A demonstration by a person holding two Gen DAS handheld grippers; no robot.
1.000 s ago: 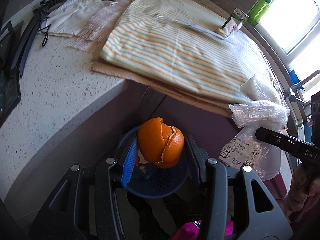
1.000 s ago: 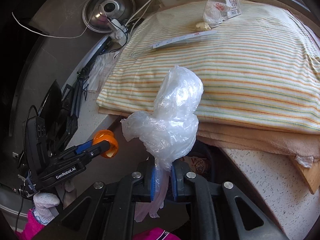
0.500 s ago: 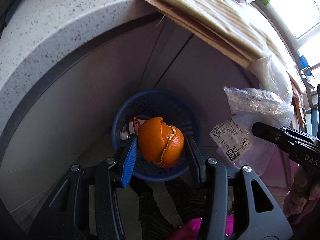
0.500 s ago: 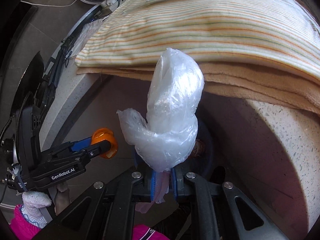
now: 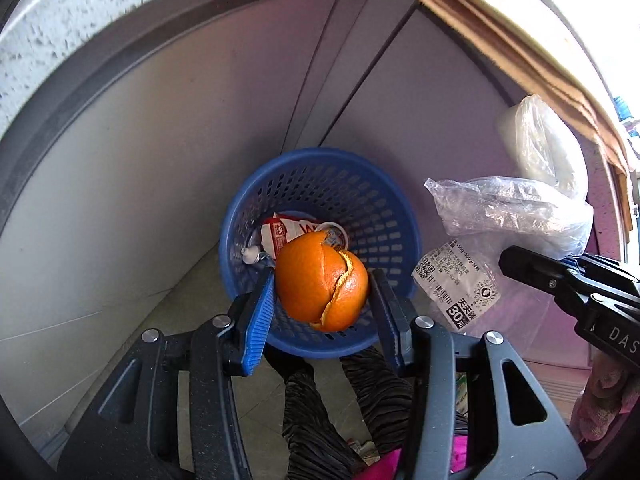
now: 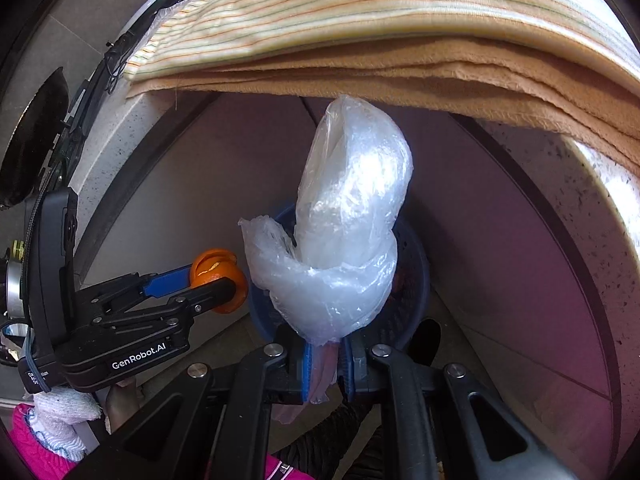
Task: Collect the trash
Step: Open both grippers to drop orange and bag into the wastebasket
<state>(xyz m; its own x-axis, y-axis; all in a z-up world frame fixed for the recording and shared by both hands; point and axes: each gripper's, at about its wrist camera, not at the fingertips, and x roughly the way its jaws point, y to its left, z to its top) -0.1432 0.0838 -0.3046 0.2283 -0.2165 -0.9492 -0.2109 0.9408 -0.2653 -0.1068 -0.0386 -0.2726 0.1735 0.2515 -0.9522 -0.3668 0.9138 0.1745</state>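
Orange peel [image 5: 322, 286], split along one seam, is clamped between the two fingers of the left gripper [image 5: 323, 292]. Directly beyond and below that gripper stands a blue perforated basket [image 5: 362, 184] holding a red-and-white wrapper [image 5: 280, 232]. The right gripper [image 6: 325, 364] is closed on the neck of a crumpled clear plastic bag [image 6: 344, 224], which stands up ahead of its fingers and hides most of the basket. A striped cloth [image 6: 360, 12] overhangs the counter above.
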